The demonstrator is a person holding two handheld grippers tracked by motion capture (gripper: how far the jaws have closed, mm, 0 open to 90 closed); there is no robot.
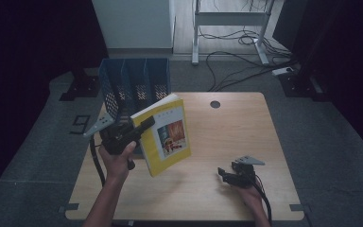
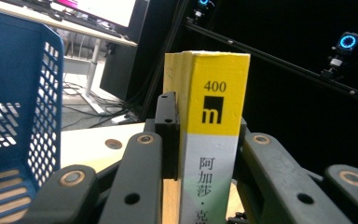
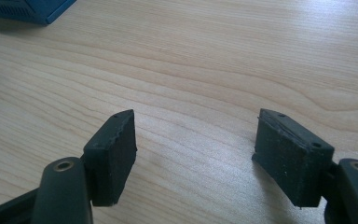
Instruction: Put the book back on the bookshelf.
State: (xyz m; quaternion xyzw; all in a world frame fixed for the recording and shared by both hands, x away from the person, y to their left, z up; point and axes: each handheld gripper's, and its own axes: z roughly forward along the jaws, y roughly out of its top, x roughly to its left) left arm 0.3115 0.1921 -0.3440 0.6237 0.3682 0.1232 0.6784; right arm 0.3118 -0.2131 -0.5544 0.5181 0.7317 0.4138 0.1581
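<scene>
A thick yellow book (image 1: 166,135) with a picture on its cover is lifted off the wooden table (image 1: 227,127), tilted, its top edge near the blue file rack (image 1: 134,82). My left gripper (image 1: 144,126) is shut on the book near its spine. In the left gripper view the yellow and grey spine (image 2: 212,135) stands upright between the two black jaws, with the rack's mesh wall (image 2: 23,116) at the left. My right gripper (image 1: 227,176) rests low over the table at the front right. Its pads (image 3: 114,154) stand wide apart over bare wood, open with nothing between them.
The blue rack has three slots and stands at the table's back left corner. A round cable hole (image 1: 215,104) sits near the back edge. Cables (image 1: 246,56) and desk legs lie on the floor behind. A blue corner (image 3: 28,9) of the rack shows at the upper left.
</scene>
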